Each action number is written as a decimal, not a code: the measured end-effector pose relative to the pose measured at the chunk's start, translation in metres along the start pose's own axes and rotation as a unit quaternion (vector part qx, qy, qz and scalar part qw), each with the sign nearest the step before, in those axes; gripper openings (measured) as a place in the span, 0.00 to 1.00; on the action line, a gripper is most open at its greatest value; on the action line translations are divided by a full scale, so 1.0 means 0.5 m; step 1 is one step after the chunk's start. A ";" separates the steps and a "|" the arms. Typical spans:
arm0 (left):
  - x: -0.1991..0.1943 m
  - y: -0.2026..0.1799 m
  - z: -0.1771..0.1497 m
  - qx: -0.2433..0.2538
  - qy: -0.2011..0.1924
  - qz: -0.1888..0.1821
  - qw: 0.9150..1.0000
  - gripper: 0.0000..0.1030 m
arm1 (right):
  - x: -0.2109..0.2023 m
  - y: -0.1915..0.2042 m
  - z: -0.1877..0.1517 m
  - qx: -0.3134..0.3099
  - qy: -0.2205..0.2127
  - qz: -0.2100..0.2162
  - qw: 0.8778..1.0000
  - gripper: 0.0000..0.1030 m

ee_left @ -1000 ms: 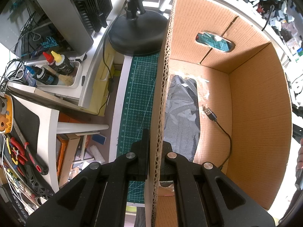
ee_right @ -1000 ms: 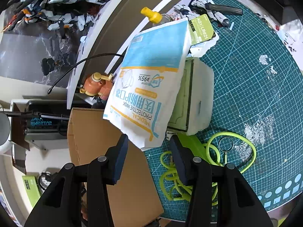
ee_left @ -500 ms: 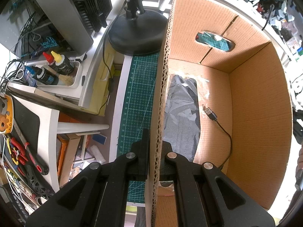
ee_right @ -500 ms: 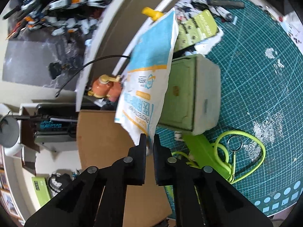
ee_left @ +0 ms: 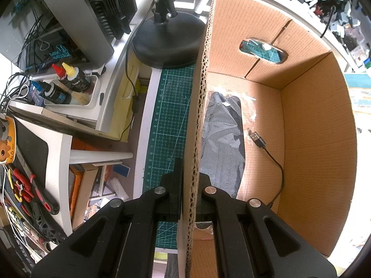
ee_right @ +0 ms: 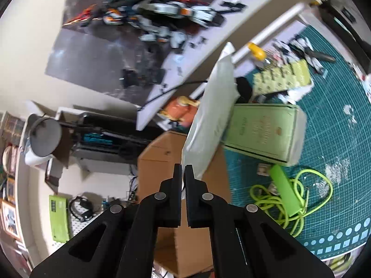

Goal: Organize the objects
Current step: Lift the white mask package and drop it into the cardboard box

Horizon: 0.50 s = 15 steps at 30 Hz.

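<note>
Lifted off the green tin (ee_right: pixel 264 136) since a second ago, the mask packet (ee_right: pixel 211 120) is hanging edge-on, clenched in the right fingers (ee_right: pixel 192 185), beside the cardboard box (ee_left: pixel 317 150) whose wall the left fingers (ee_left: pixel 177 185) are gripping.

Left tongs (ee_left: pixel 188 185) clamp the near wall of the cardboard box (ee_left: pixel 317 139), one finger each side. Inside: dark bagged fabric (ee_left: pixel 222 139), USB cable (ee_left: pixel 266 148) at 3 o'clock of it. Lamp base (ee_left: pixel 169 44) at 12.
</note>
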<state>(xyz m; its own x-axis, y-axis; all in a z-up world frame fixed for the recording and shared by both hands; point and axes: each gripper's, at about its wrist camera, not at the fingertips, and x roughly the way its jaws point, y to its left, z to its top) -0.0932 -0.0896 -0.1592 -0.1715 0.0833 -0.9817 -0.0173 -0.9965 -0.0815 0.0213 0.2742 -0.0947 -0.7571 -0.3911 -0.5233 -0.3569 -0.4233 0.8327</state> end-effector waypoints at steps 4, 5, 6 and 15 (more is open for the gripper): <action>0.000 0.000 0.000 -0.001 0.000 0.000 1.000 0.04 | -0.017 0.053 -0.003 -0.025 -0.001 0.013 1.000 0.02; 0.000 0.000 0.000 -0.001 0.000 -0.001 1.000 0.04 | -0.021 0.067 -0.005 -0.033 -0.001 0.016 0.999 0.02; -0.001 0.000 -0.001 0.000 0.000 -0.001 1.000 0.04 | -0.024 0.082 -0.007 -0.040 -0.001 0.021 0.999 0.02; 0.002 -0.002 0.000 -0.005 0.000 -0.004 1.000 0.04 | -0.040 0.213 -0.034 -0.110 0.012 0.052 0.992 0.02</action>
<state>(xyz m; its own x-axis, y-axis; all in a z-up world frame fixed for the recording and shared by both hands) -0.0934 -0.0883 -0.1600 -0.1708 0.0916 -0.9810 -0.0093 -0.9958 -0.0913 0.0079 0.2230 0.0013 -0.7695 -0.4604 -0.4426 -0.1466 -0.5472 0.8241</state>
